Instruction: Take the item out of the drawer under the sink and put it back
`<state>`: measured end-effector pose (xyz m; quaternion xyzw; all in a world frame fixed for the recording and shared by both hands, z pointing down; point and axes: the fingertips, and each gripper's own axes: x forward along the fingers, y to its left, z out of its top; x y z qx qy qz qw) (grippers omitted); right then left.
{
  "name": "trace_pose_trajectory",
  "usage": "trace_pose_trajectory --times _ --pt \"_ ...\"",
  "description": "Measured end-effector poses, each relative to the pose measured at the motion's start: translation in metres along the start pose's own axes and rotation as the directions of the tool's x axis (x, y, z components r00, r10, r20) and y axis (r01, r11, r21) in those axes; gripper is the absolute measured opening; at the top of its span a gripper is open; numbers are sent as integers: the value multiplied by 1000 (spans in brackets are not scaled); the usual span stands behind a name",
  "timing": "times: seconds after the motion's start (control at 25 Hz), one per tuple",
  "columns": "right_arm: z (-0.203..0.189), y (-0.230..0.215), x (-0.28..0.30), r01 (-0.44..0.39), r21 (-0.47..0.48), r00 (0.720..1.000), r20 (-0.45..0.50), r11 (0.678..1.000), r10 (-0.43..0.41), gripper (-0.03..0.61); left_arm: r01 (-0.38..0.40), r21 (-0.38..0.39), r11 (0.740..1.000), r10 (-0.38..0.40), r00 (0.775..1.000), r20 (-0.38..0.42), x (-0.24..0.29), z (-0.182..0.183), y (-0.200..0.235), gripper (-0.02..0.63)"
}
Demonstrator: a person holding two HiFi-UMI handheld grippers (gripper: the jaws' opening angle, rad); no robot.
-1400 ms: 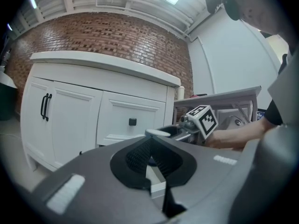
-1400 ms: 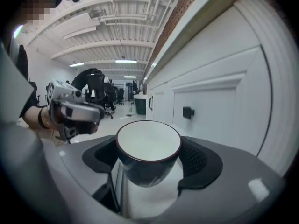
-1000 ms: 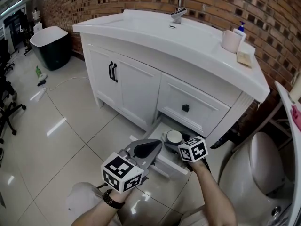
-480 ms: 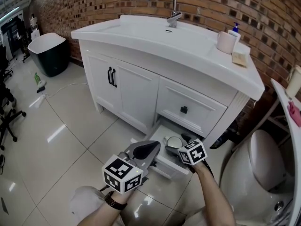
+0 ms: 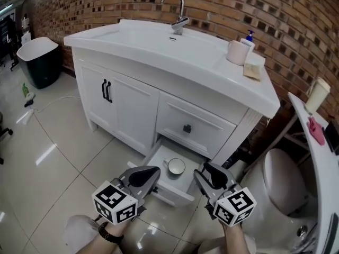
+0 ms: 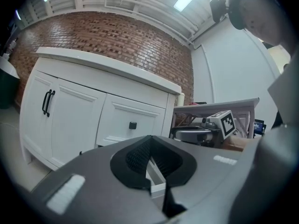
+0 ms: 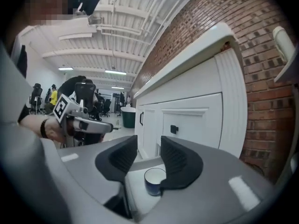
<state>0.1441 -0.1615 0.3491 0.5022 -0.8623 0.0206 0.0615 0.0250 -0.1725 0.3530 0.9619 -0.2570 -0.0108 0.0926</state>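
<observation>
The bottom drawer under the sink stands pulled out. A dark blue cup with a white inside sits upright in it. My right gripper hovers at the drawer's right front corner. Its jaws are closing with a gap still between them and nothing in it. In the right gripper view the cup stands on the drawer floor beyond the right gripper. My left gripper hangs at the drawer's left front, shut and empty. In its own view, the left gripper has its tips touching.
The upper drawer with a black knob is closed, and so are the cupboard doors left of it. A pink cup and a soap bottle stand on the counter. A toilet is close on the right, and a black bin stands far left.
My right gripper has pulled back out of the drawer towards me, leaving the cup standing there, and its jaws have narrowed. The left gripper has drifted slightly left.
</observation>
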Motion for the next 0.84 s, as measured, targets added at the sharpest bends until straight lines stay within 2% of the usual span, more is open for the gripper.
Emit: trace_pose_trajectory --times 0.2,0.44,0.6,0.84 --pt "28 9 -21 1 15 995 98 1000 -2 123 30 -3 1000 -30 1000 -5 2 2 -7 15" --pt "36 19 -21 -39 45 992 123 998 33 116 42 9 999 -42 999 -26 3 0 -14 15" --pt "43 27 -23 -99 95 984 156 991 84 108 40 11 999 -40 998 -47 8 -8 -15 15" --pt "47 33 -17 -108 5 984 146 994 106 103 40 17 999 -39 997 -59 15 -12 -11 15"
